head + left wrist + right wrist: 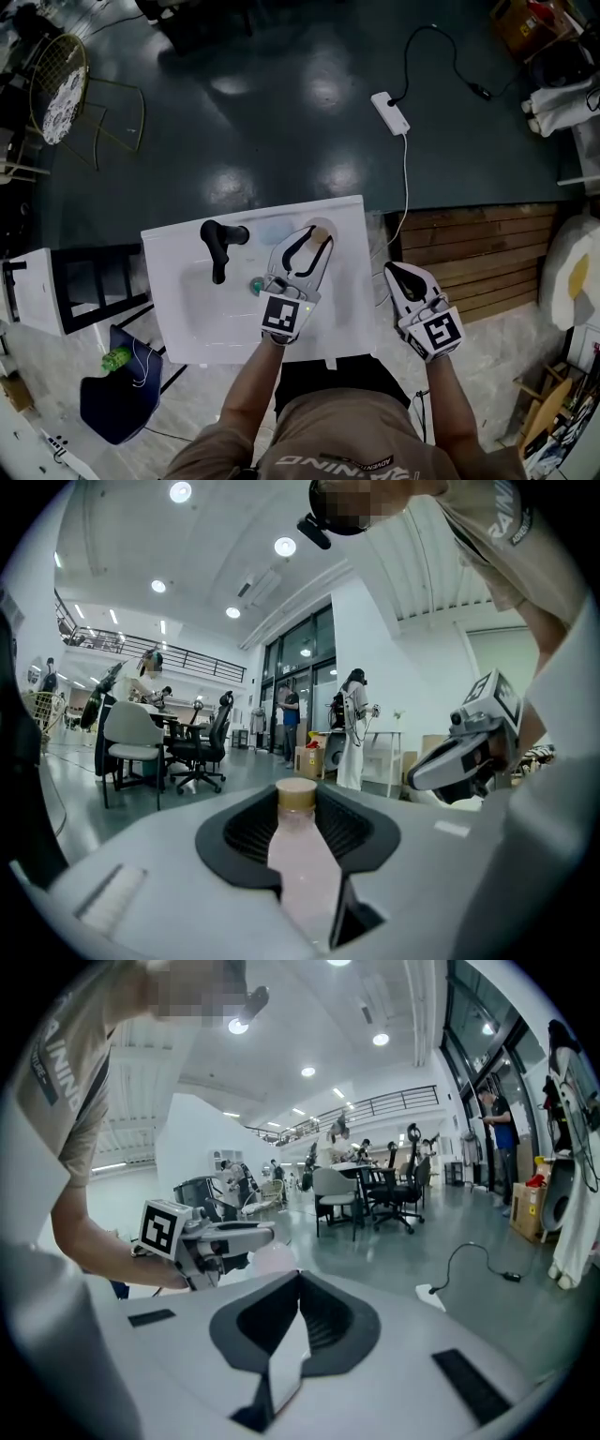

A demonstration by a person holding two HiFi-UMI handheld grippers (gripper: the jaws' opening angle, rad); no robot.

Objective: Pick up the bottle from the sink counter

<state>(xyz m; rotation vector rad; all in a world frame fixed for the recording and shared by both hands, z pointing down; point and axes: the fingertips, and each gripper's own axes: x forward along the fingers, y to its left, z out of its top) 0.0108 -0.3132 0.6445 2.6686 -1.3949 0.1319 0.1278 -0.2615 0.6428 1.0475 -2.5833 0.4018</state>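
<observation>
My left gripper (309,236) hovers over the back right of the white sink counter (178,246), shut on a pale pink bottle (307,255) with a tan cap. In the left gripper view the bottle (302,855) lies lengthwise between the black pads, its cap at the fingertips of the left gripper (298,803). The right gripper (397,272) is held off the counter's right edge, shut with nothing in it; in its own view its jaws (298,1283) meet at the tips.
A black faucet (220,246) stands at the basin's back left, and a green drain plug (256,284) sits in the bowl. A wooden pallet (478,258) lies to the right, a power strip (390,112) on the dark floor beyond. A dark bag (117,394) lies front left.
</observation>
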